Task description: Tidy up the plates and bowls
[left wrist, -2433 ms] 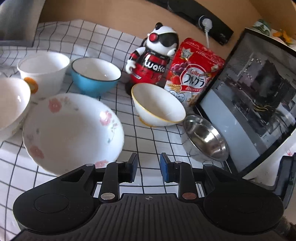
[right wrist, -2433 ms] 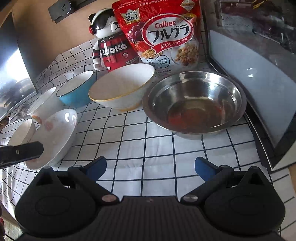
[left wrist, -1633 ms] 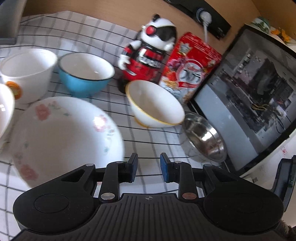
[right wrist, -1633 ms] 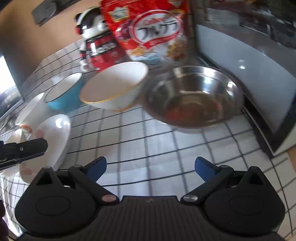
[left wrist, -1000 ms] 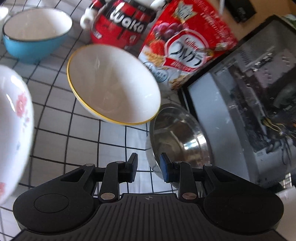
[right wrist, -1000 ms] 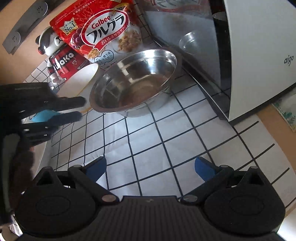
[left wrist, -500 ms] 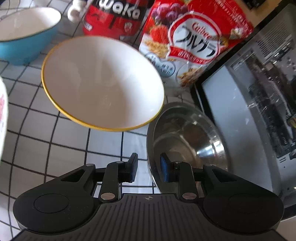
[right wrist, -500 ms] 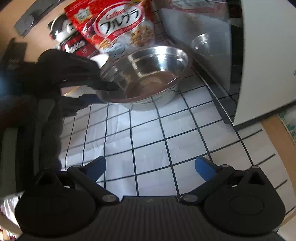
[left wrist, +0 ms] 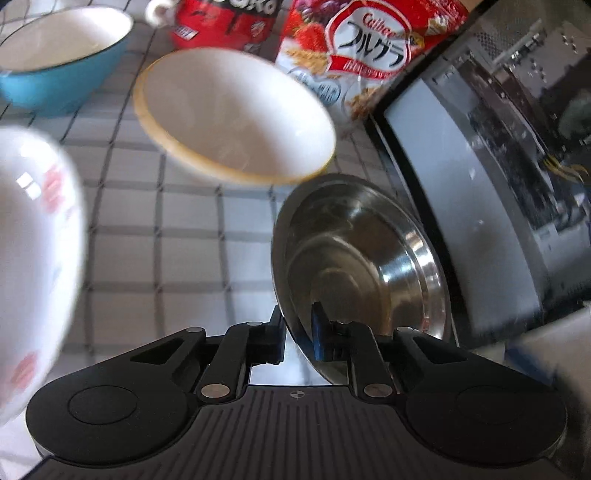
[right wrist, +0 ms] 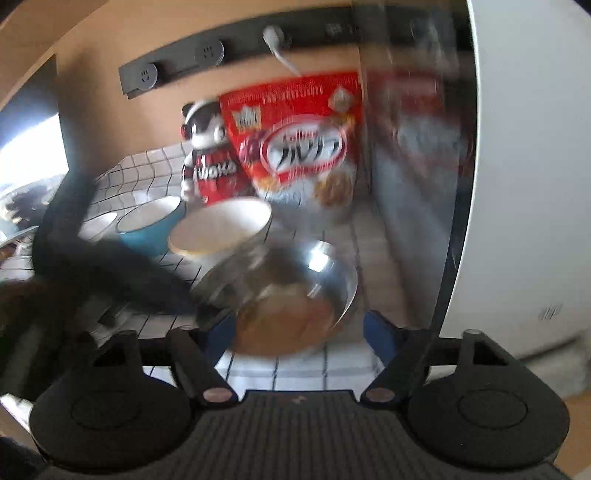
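The steel bowl (left wrist: pixel 362 266) stands tipped up on the checked cloth, and my left gripper (left wrist: pixel 297 332) is shut on its near rim. In the right wrist view the same steel bowl (right wrist: pixel 295 295) shows blurred, low between the blue pads of my right gripper (right wrist: pixel 299 332). Those jaws are closing, with a gap still at the right pad. The left gripper (right wrist: pixel 177 291) is a dark blur at the bowl's left edge. Behind sit a white bowl with a yellow rim (left wrist: pixel 236 114), a blue bowl (left wrist: pixel 62 59) and a floral plate (left wrist: pixel 33 240).
A red cereal bag (left wrist: pixel 369 48) and a toy robot (left wrist: pixel 221 18) stand behind the bowls. A glass-fronted white appliance (left wrist: pixel 498 166) walls off the right side. A black socket strip (right wrist: pixel 177 66) runs along the wooden back wall.
My left gripper closed on the steel bowl's rim and the bowl tipped up. My right gripper rose and rolled, and its jaws narrowed around the bowl.
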The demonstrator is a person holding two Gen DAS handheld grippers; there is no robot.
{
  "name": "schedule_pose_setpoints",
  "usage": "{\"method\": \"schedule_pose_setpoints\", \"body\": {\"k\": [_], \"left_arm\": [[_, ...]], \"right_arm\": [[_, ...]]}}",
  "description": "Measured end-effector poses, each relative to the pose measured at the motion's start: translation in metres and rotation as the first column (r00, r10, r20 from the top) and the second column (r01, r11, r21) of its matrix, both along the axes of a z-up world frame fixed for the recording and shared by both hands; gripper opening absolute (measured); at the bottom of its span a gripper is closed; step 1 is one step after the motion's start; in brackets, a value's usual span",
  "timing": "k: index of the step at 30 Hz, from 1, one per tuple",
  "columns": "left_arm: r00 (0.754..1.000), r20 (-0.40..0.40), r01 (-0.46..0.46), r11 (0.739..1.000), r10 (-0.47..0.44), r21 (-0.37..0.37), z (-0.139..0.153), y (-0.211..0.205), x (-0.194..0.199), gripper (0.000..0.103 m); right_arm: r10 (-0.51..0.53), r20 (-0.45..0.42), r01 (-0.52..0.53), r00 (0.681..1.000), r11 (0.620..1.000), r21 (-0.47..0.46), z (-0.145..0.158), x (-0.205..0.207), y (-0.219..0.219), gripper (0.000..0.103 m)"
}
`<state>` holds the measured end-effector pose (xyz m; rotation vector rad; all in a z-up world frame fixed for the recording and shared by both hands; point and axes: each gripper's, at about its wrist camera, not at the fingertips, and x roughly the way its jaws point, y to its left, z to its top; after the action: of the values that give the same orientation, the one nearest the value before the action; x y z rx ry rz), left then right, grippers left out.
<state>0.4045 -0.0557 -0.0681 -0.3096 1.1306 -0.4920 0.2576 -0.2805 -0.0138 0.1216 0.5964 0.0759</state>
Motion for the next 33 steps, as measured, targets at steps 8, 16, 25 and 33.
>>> {"method": "schedule_pose_setpoints", "body": {"k": [8, 16, 25, 33], "left_arm": [[0.997, -0.076, 0.022, 1.0, -0.022, -0.006, 0.004, 0.053, -0.045, 0.018], [0.998, -0.015, -0.07, 0.996, 0.069, -0.049, 0.011, 0.076, -0.035, 0.019], [0.999, -0.028, -0.032, 0.999, 0.032, -0.009, 0.007, 0.054, -0.02, 0.019], [0.995, -0.082, -0.049, 0.999, 0.05, 0.022, 0.012, 0.065, -0.024, 0.018]], "right_arm": [[0.044, -0.2, -0.026, 0.979, 0.996, 0.091, -0.014, 0.056, -0.005, 0.049], [0.138, -0.329, -0.08, 0.934, 0.98, 0.182, -0.048, 0.075, 0.006, 0.047], [0.19, -0.323, -0.12, 0.927, 0.967, 0.225, -0.042, 0.077, 0.01, 0.048], [0.179, -0.356, -0.099, 0.917, 0.968, 0.231, -0.037, 0.078, 0.025, 0.048]]}}
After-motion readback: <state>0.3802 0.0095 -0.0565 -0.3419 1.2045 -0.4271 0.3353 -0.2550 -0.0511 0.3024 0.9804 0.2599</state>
